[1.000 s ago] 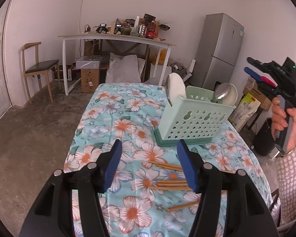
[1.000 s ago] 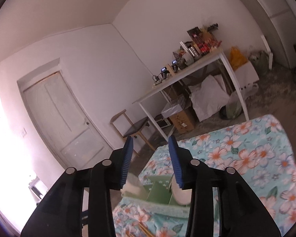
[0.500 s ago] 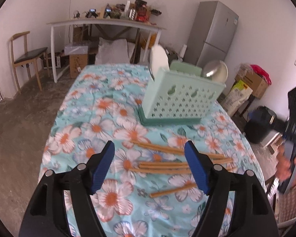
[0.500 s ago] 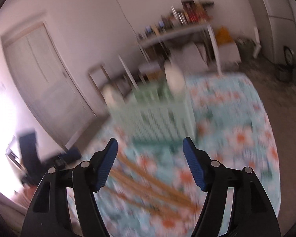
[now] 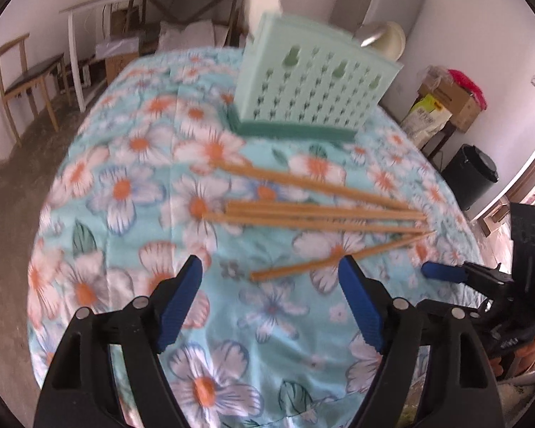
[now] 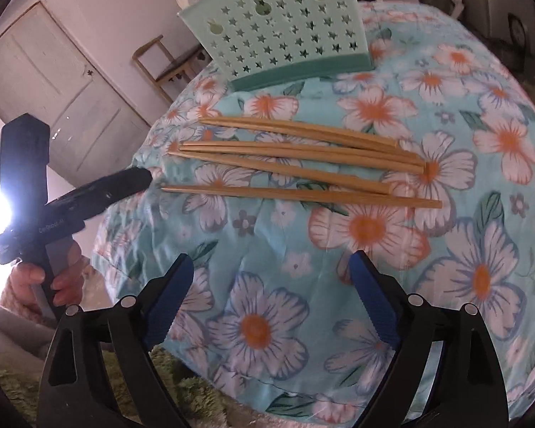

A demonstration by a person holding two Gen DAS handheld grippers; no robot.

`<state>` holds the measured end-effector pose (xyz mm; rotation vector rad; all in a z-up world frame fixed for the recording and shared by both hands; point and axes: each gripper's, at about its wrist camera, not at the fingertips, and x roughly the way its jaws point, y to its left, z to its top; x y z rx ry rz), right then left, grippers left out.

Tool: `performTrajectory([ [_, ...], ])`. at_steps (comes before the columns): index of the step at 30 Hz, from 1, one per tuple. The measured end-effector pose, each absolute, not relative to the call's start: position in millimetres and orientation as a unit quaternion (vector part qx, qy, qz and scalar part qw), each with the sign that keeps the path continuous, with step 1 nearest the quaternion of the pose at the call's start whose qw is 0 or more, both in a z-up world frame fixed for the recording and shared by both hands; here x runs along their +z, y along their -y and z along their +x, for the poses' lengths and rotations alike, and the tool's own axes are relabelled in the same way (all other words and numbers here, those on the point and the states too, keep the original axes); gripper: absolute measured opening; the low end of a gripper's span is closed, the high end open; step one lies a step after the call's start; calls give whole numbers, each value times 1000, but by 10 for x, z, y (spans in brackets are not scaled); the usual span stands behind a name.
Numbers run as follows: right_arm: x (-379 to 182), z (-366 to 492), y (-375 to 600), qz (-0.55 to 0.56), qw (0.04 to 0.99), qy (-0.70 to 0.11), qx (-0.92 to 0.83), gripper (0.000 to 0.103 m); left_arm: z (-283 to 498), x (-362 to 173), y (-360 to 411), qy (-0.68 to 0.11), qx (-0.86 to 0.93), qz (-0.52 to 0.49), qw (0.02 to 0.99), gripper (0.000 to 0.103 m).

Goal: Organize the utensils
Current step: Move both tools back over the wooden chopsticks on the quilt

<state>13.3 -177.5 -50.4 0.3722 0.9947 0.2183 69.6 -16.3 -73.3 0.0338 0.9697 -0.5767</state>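
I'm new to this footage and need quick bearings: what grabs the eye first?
The wooden chopsticks lying loose in a rough fan on the flowered tablecloth, just ahead of both grippers. Behind them stands a mint-green perforated utensil holder with spoon bowls poking out of its top. The left gripper and right gripper are opening, with nothing between them.

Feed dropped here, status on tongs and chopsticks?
Both tongs, left and right, opening, empty. Chopsticks loose on tablecloth, before holder. Nothing in the way.
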Motion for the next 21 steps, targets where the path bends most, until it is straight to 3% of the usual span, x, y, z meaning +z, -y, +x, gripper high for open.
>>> performTrajectory([
  [6,-531,170,1772,186,857,-467,113,95,730,-936,127,-483,-261,-7,836,84],
  [10,-520,150,1831,200,857,-459,120,95,742,-968,94,-482,-281,-36,830,97],
  [21,-503,91,1941,223,851,-455,136,95,764,-967,-5,-476,-286,-89,827,98],
])
